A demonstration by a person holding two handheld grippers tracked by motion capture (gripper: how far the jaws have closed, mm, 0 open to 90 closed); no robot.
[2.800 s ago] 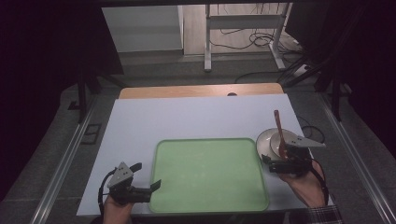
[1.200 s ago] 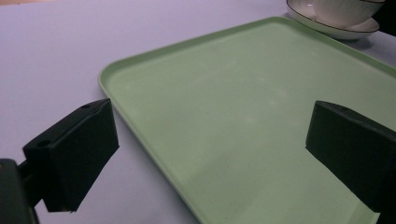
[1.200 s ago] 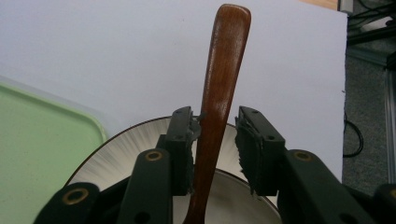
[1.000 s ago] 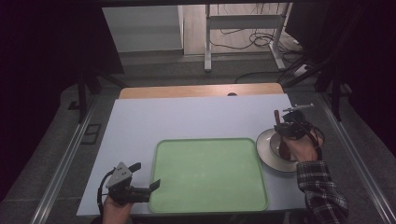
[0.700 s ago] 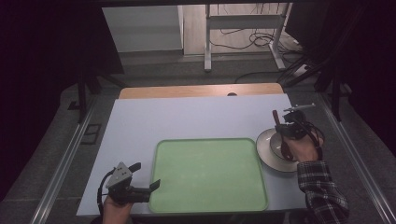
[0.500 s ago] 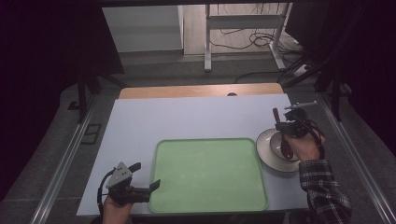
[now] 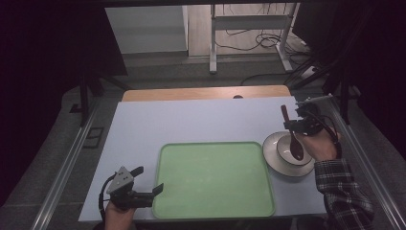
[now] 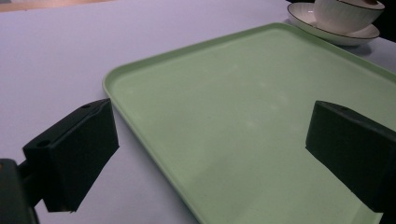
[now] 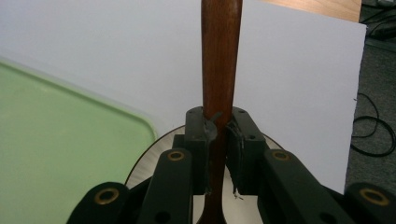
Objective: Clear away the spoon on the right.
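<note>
right tool lifting spoon handle over the bowl

since 2.8 s ago the right tool point(image 7: 298, 125) has gone from the near side of the bowl to its far side, and it is now gripping the spoon. over the last second it has barely shifted. left tool point(image 7: 143, 184) has not moved.

- right tool is pinching the wooden spoon point(image 7: 292, 136) on its handle. in the right gripper view the jaws are pressing together on the brown shaft point(image 9: 220, 70), which is running up past the top edge.
- spoon is sitting tilted: scoop end is lying down in the bowl point(image 7: 287, 152), handle is rising toward the far side of the tabletop point(image 7: 201, 120).
- bowl is resting on a white saucer point(image 7: 273, 163), just beside the right edge of the green tray point(image 7: 213, 179). cannot tell whether saucer and tray are touching.
- right hand point(image 7: 321, 146) is reaching in from the right, plaid sleeve point(image 7: 342, 191) showing at the bottom right.
- left tool is sitting low at the near left corner of the tray, jaws spread wide and holding nothing. in the left gripper view one jaw is hanging over the white tabletop point(image 8: 56, 56), the other over the tray point(image 8: 243, 121), with the tray rim passing between them.
- tray is lying flat, nothing on it.
- bowl point(image 8: 348, 13) and saucer point(image 8: 336, 35) are showing past the tray's far corner in the left gripper view.
</note>
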